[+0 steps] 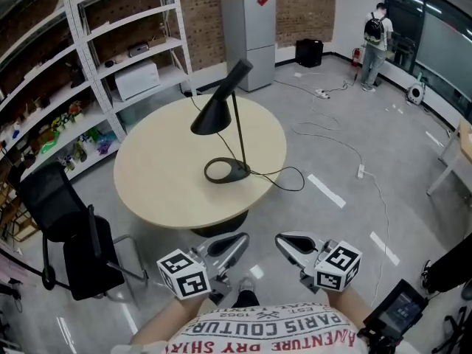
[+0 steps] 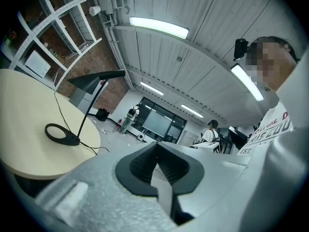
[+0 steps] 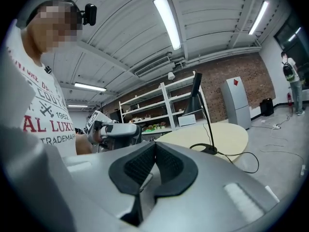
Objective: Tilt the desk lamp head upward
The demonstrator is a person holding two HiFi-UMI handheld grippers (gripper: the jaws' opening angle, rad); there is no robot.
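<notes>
Head view: black chair (image 1: 80, 255) beside round table (image 1: 162, 190) bearing desk lamp (image 1: 214, 113).

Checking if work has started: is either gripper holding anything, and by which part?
Nothing is held: the left gripper and right gripper are shut and empty.

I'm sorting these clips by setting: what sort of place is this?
Probably a lab or workshop: metal shelving of assorted items against a brick wall, cables trailing over a bare floor, and one round table carrying a desk lamp.
</notes>
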